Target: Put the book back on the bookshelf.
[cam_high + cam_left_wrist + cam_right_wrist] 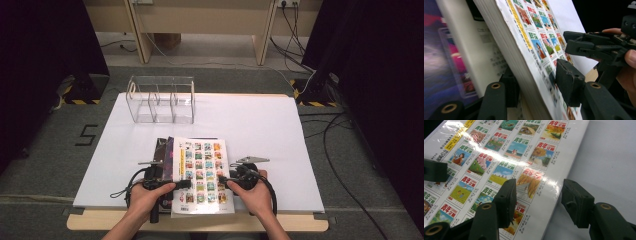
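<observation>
**Handling notes: glossy magazine at the worktop's near edge**

A white worktop (pixel 260 125) stands on grey carpet between black curtains; a clear acrylic divided organiser (pixel 161 100) sits near its far left. The thick magazine with a glossy cover of small coloured pictures (pixel 204 172) lies at the near edge, just beside a dark purple-covered book (pixel 162 157).

The left tool (pixel 537 86) straddles the magazine's page block, one pad under the pages and one on the cover; whether the pads already press cannot be told. The right tool (pixel 537 203) stands apart, one pad over the cover's edge and one over bare worktop.

Judgement: the cover looks slick and the block limp, so pads may slide and pages sag. Taking hold deep across the full thickness, near the spine, would suit best; moderate weight is expected.
</observation>
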